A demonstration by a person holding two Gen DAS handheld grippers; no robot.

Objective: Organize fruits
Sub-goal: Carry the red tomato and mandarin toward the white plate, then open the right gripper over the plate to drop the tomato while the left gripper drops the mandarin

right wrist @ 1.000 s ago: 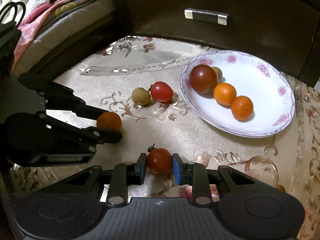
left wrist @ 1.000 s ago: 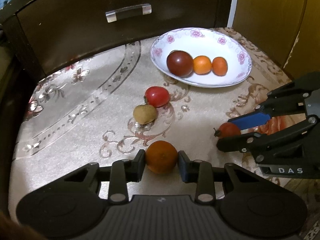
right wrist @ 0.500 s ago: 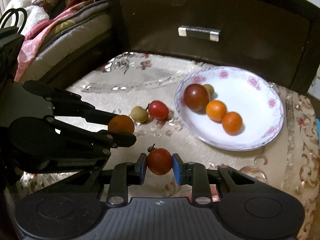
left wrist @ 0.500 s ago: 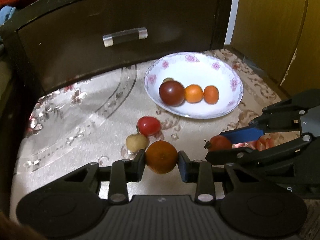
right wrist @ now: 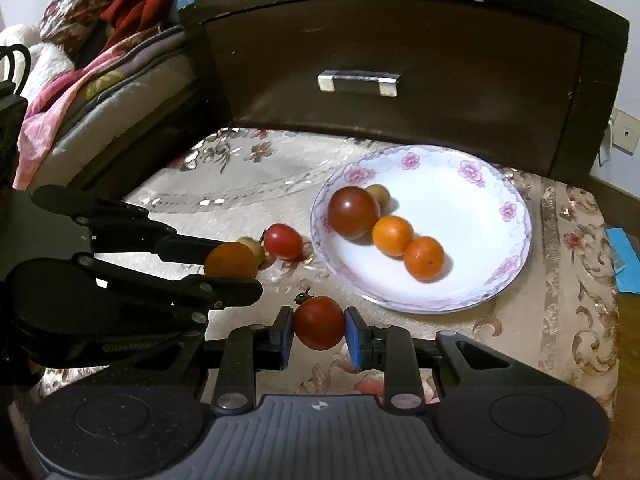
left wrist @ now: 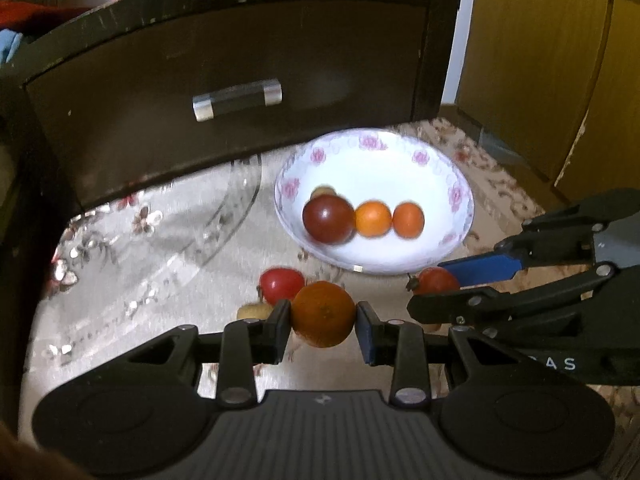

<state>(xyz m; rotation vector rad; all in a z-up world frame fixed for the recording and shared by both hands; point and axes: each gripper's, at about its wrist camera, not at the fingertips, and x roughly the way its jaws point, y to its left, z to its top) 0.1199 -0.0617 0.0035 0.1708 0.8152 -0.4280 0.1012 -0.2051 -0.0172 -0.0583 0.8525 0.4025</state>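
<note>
My left gripper (left wrist: 323, 320) is shut on an orange (left wrist: 322, 314) and holds it above the cloth; the orange also shows in the right wrist view (right wrist: 230, 261). My right gripper (right wrist: 318, 330) is shut on a red tomato (right wrist: 319, 322), seen from the left wrist too (left wrist: 435, 280). A white flowered plate (right wrist: 472, 280) holds a dark tomato (right wrist: 352, 212), two small oranges (right wrist: 392, 235) (right wrist: 424, 258) and a small yellowish fruit (right wrist: 379, 194). A red tomato (right wrist: 282, 241) and a yellowish fruit (right wrist: 253, 247) lie on the cloth left of the plate.
A dark drawer front (right wrist: 400, 72) with a metal handle (right wrist: 358, 82) stands right behind the plate. Bedding (right wrist: 88, 80) lies at the left. A wooden cabinet (left wrist: 560, 80) stands at the right. The patterned cloth (right wrist: 240, 176) ends at the right near a blue item (right wrist: 624, 256).
Both grippers have risen and pulled back with their fruits held. The plate and loose fruits now sit farther off and lower in both views.
</note>
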